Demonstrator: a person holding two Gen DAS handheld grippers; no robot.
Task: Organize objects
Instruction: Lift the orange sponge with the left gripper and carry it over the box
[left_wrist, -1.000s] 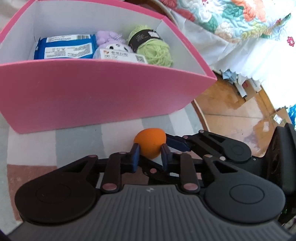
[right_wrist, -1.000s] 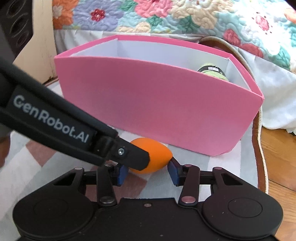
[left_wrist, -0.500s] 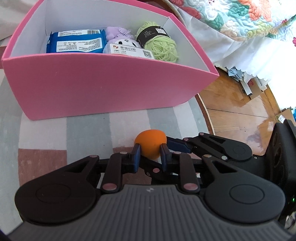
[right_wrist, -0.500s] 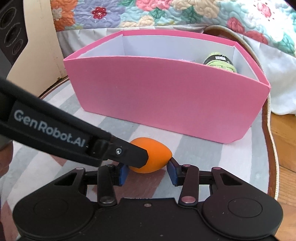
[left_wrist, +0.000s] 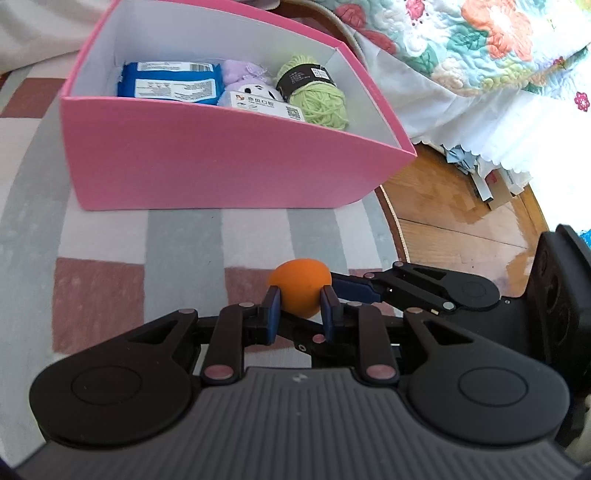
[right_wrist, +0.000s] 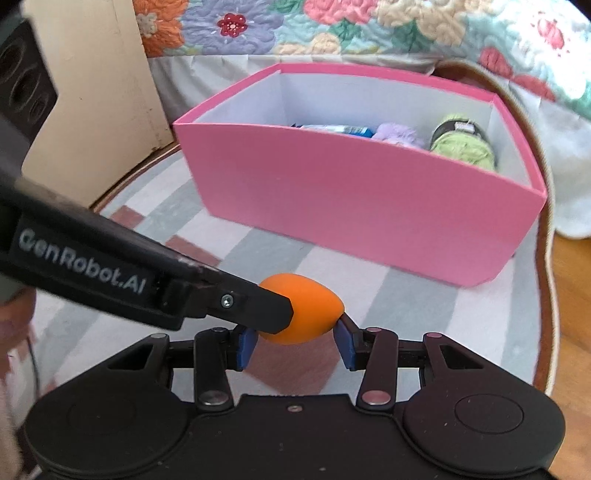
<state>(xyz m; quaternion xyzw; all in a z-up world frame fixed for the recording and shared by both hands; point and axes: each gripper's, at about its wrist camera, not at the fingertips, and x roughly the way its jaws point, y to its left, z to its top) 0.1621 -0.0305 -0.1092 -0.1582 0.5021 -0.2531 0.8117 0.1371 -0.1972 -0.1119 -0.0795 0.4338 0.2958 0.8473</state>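
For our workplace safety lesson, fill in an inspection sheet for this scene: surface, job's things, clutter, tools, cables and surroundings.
Surface: striped rug in grey, white and brownish red.
Job's things: orange egg held above the rug; pink box open, holding a blue packet, purple plush and green yarn.
Clutter: papers under the bed's edge.
Tools: left tool clamped on the egg; right tool has its pads at the egg's two ends, firm grip unclear.
Cables: nothing seen.
Surroundings: floral quilt, wooden floor.
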